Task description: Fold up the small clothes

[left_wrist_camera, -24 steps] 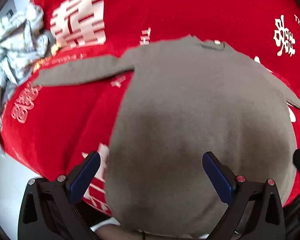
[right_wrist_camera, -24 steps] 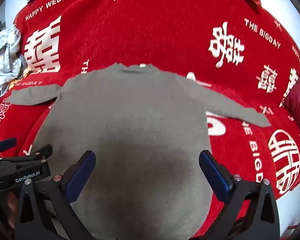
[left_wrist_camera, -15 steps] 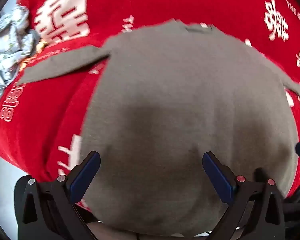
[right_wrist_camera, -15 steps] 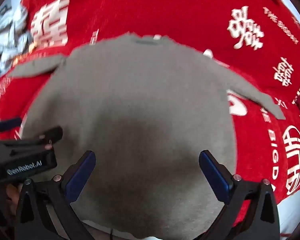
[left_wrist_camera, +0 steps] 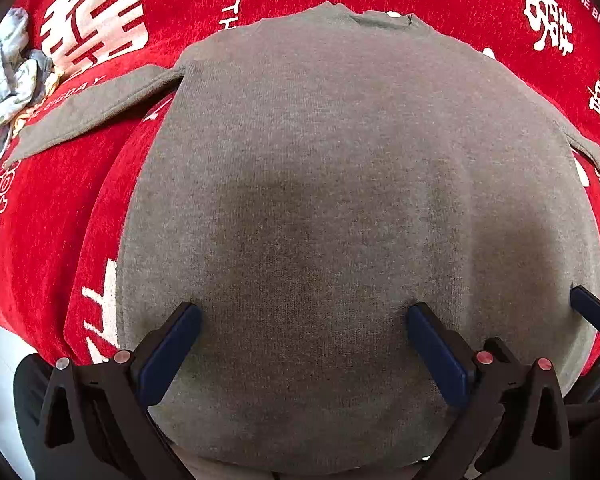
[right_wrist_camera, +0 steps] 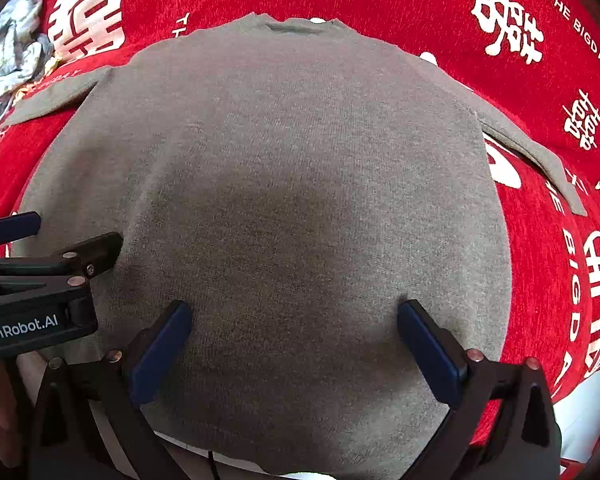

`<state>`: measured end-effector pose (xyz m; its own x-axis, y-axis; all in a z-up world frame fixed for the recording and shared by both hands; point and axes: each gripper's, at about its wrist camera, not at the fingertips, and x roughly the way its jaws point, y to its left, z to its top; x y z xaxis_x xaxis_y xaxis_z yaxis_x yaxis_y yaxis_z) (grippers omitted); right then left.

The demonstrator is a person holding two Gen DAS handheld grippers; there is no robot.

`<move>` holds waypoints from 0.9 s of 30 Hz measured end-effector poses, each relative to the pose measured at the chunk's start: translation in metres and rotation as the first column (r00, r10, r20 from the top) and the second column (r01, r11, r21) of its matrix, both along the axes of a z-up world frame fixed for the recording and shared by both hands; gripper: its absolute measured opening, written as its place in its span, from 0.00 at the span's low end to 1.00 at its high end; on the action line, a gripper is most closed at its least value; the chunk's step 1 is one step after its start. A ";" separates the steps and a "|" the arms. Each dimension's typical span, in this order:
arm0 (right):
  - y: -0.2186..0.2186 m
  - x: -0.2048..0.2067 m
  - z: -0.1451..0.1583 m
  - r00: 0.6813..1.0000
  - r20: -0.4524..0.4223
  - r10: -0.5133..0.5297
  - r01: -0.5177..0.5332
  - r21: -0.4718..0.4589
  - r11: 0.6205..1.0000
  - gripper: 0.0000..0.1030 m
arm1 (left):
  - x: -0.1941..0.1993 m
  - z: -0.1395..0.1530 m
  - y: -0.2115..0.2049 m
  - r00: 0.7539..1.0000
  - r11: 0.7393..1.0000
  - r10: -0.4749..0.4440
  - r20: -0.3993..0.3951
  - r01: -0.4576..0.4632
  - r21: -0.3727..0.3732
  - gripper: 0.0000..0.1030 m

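Observation:
A grey knit sweater (left_wrist_camera: 340, 160) (right_wrist_camera: 292, 152) lies flat, front down, on a red blanket, collar at the far side and both sleeves spread outwards. My left gripper (left_wrist_camera: 300, 324) hangs wide open just above the sweater's lower body, nothing between its blue pads. My right gripper (right_wrist_camera: 292, 320) is likewise wide open over the lower body, to the right of the left one. In the right wrist view the left gripper's finger (right_wrist_camera: 96, 248) shows at the left edge. The sweater's hem is partly hidden behind the gripper frames.
The red blanket (left_wrist_camera: 40, 220) (right_wrist_camera: 548, 272) with white characters and lettering covers the surface. A crumpled pale patterned garment (left_wrist_camera: 8, 84) (right_wrist_camera: 16, 60) lies at the far left beyond the left sleeve tip. The blanket's near edge drops off to white floor at both lower corners.
Both grippers have dropped closer to the sweater, which now fills most of each view. Their jaws stay wide open and the sweater has not moved.

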<state>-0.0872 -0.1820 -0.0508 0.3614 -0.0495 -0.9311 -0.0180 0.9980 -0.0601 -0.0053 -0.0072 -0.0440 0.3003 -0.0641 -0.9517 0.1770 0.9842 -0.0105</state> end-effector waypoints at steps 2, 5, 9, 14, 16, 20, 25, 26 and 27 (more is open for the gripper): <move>0.000 -0.001 -0.001 1.000 0.001 -0.002 0.002 0.001 1.000 1.00 | 0.000 -0.003 -0.002 1.000 1.000 0.001 0.004 -0.001 0.002 1.00; 0.001 -0.001 -0.002 1.000 0.004 -0.003 0.003 -0.002 1.000 1.00 | -0.001 -0.005 -0.010 1.000 1.000 0.014 0.013 -0.014 0.005 1.00; -0.001 -0.001 -0.002 1.000 0.003 -0.001 0.001 0.001 1.000 1.00 | -0.003 -0.009 -0.015 0.999 1.000 0.021 0.025 -0.021 0.001 1.00; -0.001 0.000 -0.002 1.000 0.001 -0.001 0.001 0.002 1.000 1.00 | -0.008 -0.013 -0.016 0.999 1.000 0.024 0.041 -0.024 -0.001 1.00; -0.001 0.000 -0.002 1.000 0.001 0.000 0.000 0.002 1.000 1.00 | -0.008 -0.012 -0.015 0.999 1.000 0.023 0.044 -0.023 -0.003 1.00; -0.002 0.000 -0.002 1.000 0.002 0.001 -0.001 0.002 1.000 1.00 | -0.009 -0.012 -0.014 0.999 1.000 0.025 0.048 -0.024 -0.003 1.00; -0.002 -0.001 -0.001 1.000 0.007 0.002 -0.002 0.001 1.000 1.00 | -0.009 -0.012 -0.014 0.998 1.000 0.025 0.051 -0.025 -0.005 1.00; -0.002 -0.001 -0.001 1.000 0.008 0.003 -0.003 0.002 1.000 1.00 | -0.009 -0.012 -0.014 0.998 1.000 0.026 0.053 -0.025 -0.005 1.00; -0.002 -0.001 -0.001 1.000 0.009 0.002 -0.003 0.002 1.000 1.00 | -0.009 -0.013 -0.014 0.998 1.000 0.026 0.054 -0.025 -0.006 1.00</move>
<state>-0.0882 -0.1842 -0.0516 0.3703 -0.0469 -0.9277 -0.0199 0.9981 -0.0584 -0.0147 -0.0209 -0.0566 0.3530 -0.0608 -0.9337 0.1522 0.9883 -0.0068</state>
